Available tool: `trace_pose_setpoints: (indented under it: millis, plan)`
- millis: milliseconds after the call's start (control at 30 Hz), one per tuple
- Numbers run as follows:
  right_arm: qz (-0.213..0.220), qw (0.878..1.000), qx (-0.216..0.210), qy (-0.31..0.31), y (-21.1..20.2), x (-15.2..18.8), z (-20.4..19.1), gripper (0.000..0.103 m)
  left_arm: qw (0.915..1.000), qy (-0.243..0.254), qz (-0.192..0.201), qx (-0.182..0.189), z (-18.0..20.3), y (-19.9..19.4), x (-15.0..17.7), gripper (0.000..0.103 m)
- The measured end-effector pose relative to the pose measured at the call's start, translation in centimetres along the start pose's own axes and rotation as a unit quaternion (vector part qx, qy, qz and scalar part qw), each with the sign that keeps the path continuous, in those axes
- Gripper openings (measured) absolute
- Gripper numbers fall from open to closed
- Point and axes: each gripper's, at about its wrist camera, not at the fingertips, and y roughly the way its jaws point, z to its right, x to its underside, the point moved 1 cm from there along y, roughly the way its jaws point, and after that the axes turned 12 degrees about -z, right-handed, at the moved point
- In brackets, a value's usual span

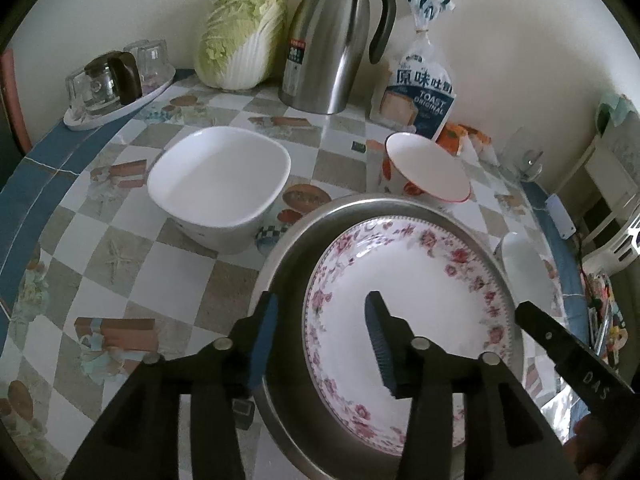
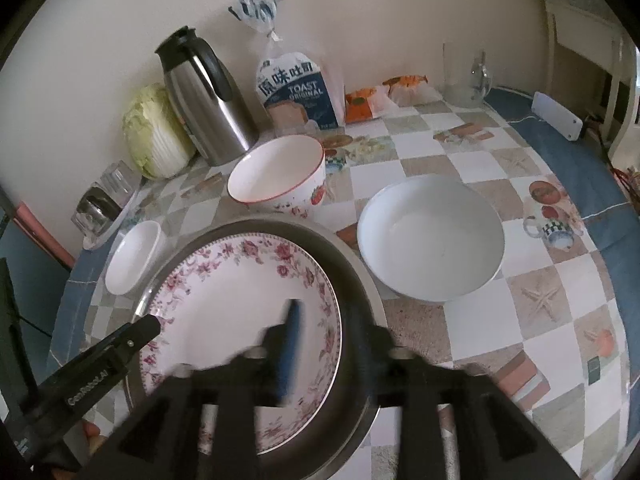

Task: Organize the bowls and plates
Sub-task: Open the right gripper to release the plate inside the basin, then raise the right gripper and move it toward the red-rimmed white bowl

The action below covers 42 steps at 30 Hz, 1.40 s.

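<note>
A floral plate (image 1: 400, 280) (image 2: 240, 288) lies inside a round metal pan (image 1: 288, 248) (image 2: 352, 272) at the near side of the table. My left gripper (image 1: 322, 340) is open and straddles the pan's left rim and the plate's edge, its pads not pressing on either. My right gripper (image 2: 336, 344) is open and straddles the right edge the same way, and it looks blurred. A white squarish bowl (image 1: 218, 184) (image 2: 134, 256) stands left of the pan. A red-rimmed strawberry bowl (image 1: 426, 168) (image 2: 276, 172) stands behind it. A white round bowl (image 2: 430, 236) (image 1: 520, 264) stands to the right.
Against the wall stand a steel thermos jug (image 1: 332, 40), a napa cabbage (image 1: 244, 36), a bag of toast (image 1: 420, 92) and orange snack packs (image 2: 364, 104). A tray of upturned glasses (image 1: 108, 84) is far left, a glass pitcher (image 2: 466, 76) far right. Checked tablecloth (image 2: 520, 300) shows right of the bowls.
</note>
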Motion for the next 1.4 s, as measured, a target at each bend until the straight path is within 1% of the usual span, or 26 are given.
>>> trace_pose_setpoints:
  millis: [67, 133, 167, 200, 333, 367, 400, 433, 467, 500, 533, 567, 900, 1000, 1100, 1167, 1267, 1400]
  plan:
    - [0.005, 1.000, -0.002, -0.001, -0.4, 0.1, 0.0, 0.054, 1.0000, -0.001, 0.007, 0.000, 0.1, -0.5, -0.1, 0.058]
    - [0.007, 1.000, -0.002, -0.004, -0.6, 0.1, -0.1, 0.056, 0.9999, -0.001, 0.014, 0.000, 0.2, -1.1, -0.1, 0.065]
    - [0.008, 1.000, -0.003, -0.004, -0.7, 0.1, -0.1, 0.063, 0.9998, -0.001, 0.019, 0.000, 0.2, -1.4, -0.1, 0.074]
    - [0.011, 1.000, -0.005, -0.003, -0.8, 0.2, 0.0, 0.069, 0.9997, -0.003, 0.023, -0.002, 0.2, -1.6, -0.1, 0.079]
    - [0.021, 1.000, -0.002, 0.002, -1.3, 0.4, 0.4, 0.081, 0.9996, -0.006, 0.025, -0.010, 0.1, -2.1, 0.0, 0.080]
    - [0.023, 1.000, -0.001, 0.004, -1.4, 0.4, 0.5, 0.086, 0.9996, -0.005, 0.024, -0.011, 0.2, -2.2, 0.0, 0.080]
    - [0.023, 1.000, 0.000, 0.005, -1.5, 0.5, 0.6, 0.089, 0.9996, -0.003, 0.024, -0.012, 0.2, -2.2, 0.0, 0.081]
    - [0.022, 1.000, 0.000, 0.005, -1.5, 0.5, 0.7, 0.089, 0.9996, -0.001, 0.024, -0.014, 0.3, -2.3, 0.1, 0.081]
    - [0.022, 1.000, 0.000, 0.006, -1.6, 0.6, 0.7, 0.091, 0.9996, 0.001, 0.024, -0.015, 0.4, -2.4, 0.1, 0.083]
    - [0.022, 1.000, 0.001, 0.006, -1.7, 0.6, 0.8, 0.095, 0.9996, 0.002, 0.026, -0.015, 0.5, -2.5, 0.2, 0.088]
    - [0.021, 1.000, 0.001, 0.007, -1.8, 0.7, 0.8, 0.098, 0.9995, 0.002, 0.026, -0.015, 0.5, -2.7, 0.3, 0.089]
    - [0.023, 1.000, 0.002, 0.007, -1.9, 0.7, 0.8, 0.103, 0.9995, 0.002, 0.027, -0.014, 0.5, -2.8, 0.3, 0.090]
    - [0.040, 0.999, 0.003, 0.024, -3.7, 1.5, 1.5, 0.103, 0.9991, -0.011, 0.040, 0.003, -0.2, -4.2, 0.7, 0.091]
    - [0.044, 0.999, -0.001, 0.024, -4.2, 1.7, 1.5, 0.103, 0.9990, -0.014, 0.042, -0.008, -0.3, -4.5, 0.9, 0.091]
    - [0.042, 0.999, -0.002, 0.024, -4.6, 1.9, 1.4, 0.103, 0.9990, -0.019, 0.037, -0.016, -0.6, -4.4, 1.0, 0.091]
    - [0.039, 0.999, -0.007, 0.026, -5.0, 2.0, 1.4, 0.103, 0.9991, -0.020, 0.035, -0.015, -0.8, -4.3, 1.0, 0.091]
    - [0.042, 0.999, -0.014, 0.027, -6.0, 2.3, 1.3, 0.103, 0.9991, -0.024, 0.034, -0.012, -1.0, -4.5, 0.9, 0.095]
    - [0.037, 0.999, -0.016, 0.022, -7.4, 2.2, 1.4, 0.103, 0.9988, -0.034, 0.036, -0.003, -1.3, -5.4, 0.2, 0.095]
